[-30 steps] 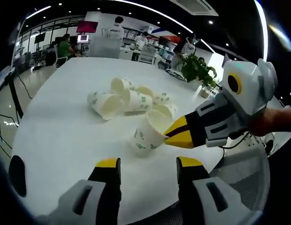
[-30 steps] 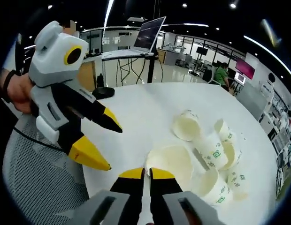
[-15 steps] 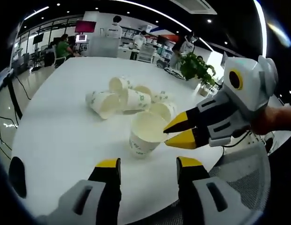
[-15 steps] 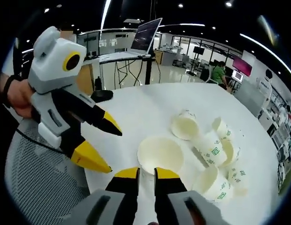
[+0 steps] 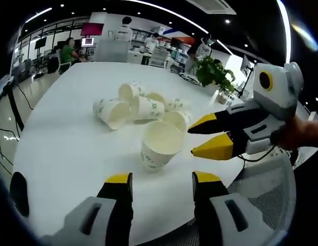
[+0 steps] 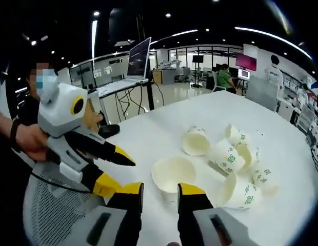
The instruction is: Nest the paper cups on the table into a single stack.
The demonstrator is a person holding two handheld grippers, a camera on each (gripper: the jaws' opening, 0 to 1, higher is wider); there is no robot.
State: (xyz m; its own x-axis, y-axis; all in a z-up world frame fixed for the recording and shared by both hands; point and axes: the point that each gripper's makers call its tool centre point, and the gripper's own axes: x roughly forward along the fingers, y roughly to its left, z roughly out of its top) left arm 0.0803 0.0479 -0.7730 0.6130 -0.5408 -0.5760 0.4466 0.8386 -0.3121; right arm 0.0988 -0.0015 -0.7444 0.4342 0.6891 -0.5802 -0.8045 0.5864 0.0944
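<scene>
The big white table (image 5: 61, 128) has one cup standing up (image 5: 158, 146) near its edge, mouth to the ceiling. A moment ago the right gripper (image 5: 210, 137) pinched its rim; now it has let go, jaws apart, so stacking can start there. The left gripper (image 5: 161, 184) waits, jaws apart too. The other cups (image 5: 133, 108) lie on their sides in a heap just behind.

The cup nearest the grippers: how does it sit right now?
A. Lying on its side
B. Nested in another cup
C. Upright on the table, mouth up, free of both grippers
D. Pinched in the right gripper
C: the cup stands mouth-up on the table, with the open right gripper beside it.
</scene>
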